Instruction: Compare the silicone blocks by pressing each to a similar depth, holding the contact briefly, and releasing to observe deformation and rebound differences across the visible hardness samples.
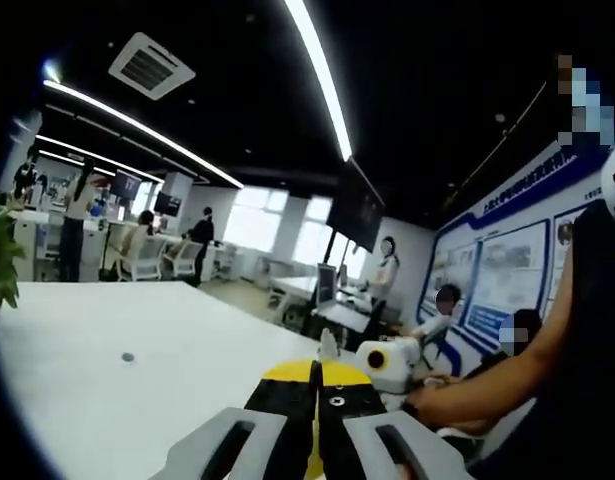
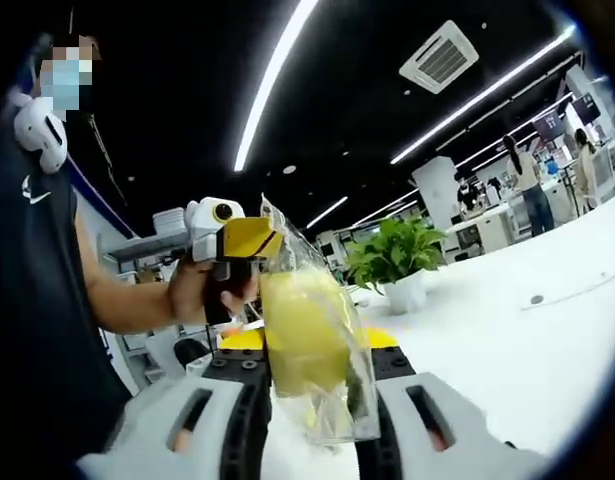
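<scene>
Right gripper [image 2: 312, 385] sits nearest in the right gripper view: its 2 jaws rise from the bottom w/ a clear plastic bag [image 2: 322, 350] pinched between them, so it's clamped on the bag. Inside the bag is a yellow silicone block [image 2: 299, 335], upright, filling most of the bag's width. Bag's top edge reaches up to the left gripper [image 2: 249, 245], which comes in from the left; a hand [image 2: 202, 290] wraps its handle, forearm running left to a person in a dark top. The bag's top corner looks to sit at its yellow tips, but can't tell if they grip it.

Right of the bag, a white table [image 2: 527, 350] runs to the far side w/ a potted green plant [image 2: 397, 260] on it, near the bag but apart.

In the left gripper view, the left gripper [image 1: 317, 410] shows 2 black jaws pressed together w/ only a thin yellow strip between, so it's closed; what that strip is, can't tell. Beyond the tips, the right gripper [image 1: 387, 360] is held by the person's forearm coming from the right. White table [image 1: 107, 350] spreads left, w/ office desks and people far off.
</scene>
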The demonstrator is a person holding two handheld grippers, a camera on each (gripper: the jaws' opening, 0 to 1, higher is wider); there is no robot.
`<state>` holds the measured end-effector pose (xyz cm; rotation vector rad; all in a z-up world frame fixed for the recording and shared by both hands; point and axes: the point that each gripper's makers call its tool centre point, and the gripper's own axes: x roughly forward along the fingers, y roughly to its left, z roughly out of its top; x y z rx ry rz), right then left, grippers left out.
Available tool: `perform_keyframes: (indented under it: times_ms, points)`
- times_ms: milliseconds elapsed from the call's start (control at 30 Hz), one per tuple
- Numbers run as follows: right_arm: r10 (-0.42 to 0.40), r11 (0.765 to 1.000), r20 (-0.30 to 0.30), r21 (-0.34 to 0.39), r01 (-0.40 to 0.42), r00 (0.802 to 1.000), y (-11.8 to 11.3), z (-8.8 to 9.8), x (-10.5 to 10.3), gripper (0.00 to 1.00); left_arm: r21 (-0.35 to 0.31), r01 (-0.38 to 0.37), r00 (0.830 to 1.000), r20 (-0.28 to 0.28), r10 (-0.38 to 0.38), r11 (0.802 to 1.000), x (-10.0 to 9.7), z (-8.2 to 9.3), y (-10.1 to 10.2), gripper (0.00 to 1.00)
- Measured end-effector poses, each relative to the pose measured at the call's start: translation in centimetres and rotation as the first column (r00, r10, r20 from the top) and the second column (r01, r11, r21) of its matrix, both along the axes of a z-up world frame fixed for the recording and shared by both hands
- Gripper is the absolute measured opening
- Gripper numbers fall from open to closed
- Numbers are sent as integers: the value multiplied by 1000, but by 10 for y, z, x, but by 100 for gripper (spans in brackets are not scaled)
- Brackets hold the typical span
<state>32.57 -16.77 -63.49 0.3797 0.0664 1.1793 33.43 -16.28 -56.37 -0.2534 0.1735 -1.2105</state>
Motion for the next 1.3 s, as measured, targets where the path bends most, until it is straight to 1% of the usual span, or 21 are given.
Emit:
perform_keyframes:
  times_ms: [67,200,233,300,367,500,567,633,667,733,767,800,833,933,1033,1133,1200,1233,1300]
  points:
    - [21,1000,-12,-15,-22,1000,2,1,-3,19,-6,-4,1000,-4,4,1000,0,0,1,0]
    - [34,999,-9,-41,-34,999,2,4,-5,16,-23,-4,1000,1,4,1000,-2,2,3,0]
    - [42,998,-17,-51,-43,999,2,3,-5,16,-23,-7,1000,2,7,1000,-2,2,4,0]
    - [52,995,-21,-81,-54,998,1,0,-6,15,-20,3,1000,-2,-3,1000,-4,-2,4,0]
    - [64,992,-33,-110,-67,997,0,-3,-9,14,-9,8,1000,7,-8,1000,-6,-6,4,0]
    - [82,987,-50,-133,-88,995,-2,-5,-12,12,-9,8,1000,19,-8,1000,-10,-8,3,0]
    - [86,986,-57,-138,-94,995,-1,-5,-14,12,-14,9,1000,16,-9,1000,-10,-9,2,0]
    - [95,984,-55,-148,-102,994,0,-4,-15,11,0,25,1000,11,-25,1000,-13,-14,-3,2]
    - [102,982,-54,-155,-110,993,2,-4,-16,11,6,24,999,22,-24,1000,-14,-14,-5,3]
    - [122,978,-49,-163,-128,991,6,-3,-20,10,-10,14,1000,24,-14,1000,-14,-12,-6,5]
    - [126,978,-48,-161,-132,991,7,-3,-21,10,-17,6,1000,17,-6,1000,-12,-11,-4,5]
    - [124,980,-64,-145,-132,990,7,-1,-21,10,-28,13,1000,16,-13,1000,-13,-10,-4,5]
    - [124,981,-59,-145,-131,991,6,0,-20,10,-32,18,1000,19,-17,999,-13,-8,-3,5]
    - [133,980,-69,-142,-142,989,7,0,-21,10,-27,19,999,34,-18,999,-14,-8,-3,5]
    - [146,976,-76,-150,-156,986,8,0,-23,9,-27,25,999,21,-24,999,-15,-9,-2,2]
    - [149,973,-67,-167,-158,987,9,-1,-23,9,-47,30,998,-51,-32,998,-16,-11,0,1]
    - [162,970,-86,-169,-174,983,10,-2,-26,9,-50,39,998,-56,-42,998,-16,-12,1,1]
    - [170,968,-100,-171,-185,980,11,-3,-27,9,-49,43,997,-54,-46,998,-18,-14,1,2]
    - [174,964,-105,-187,-191,979,10,-7,-28,9,-27,50,999,-1,-50,998,-21,-17,2,2]
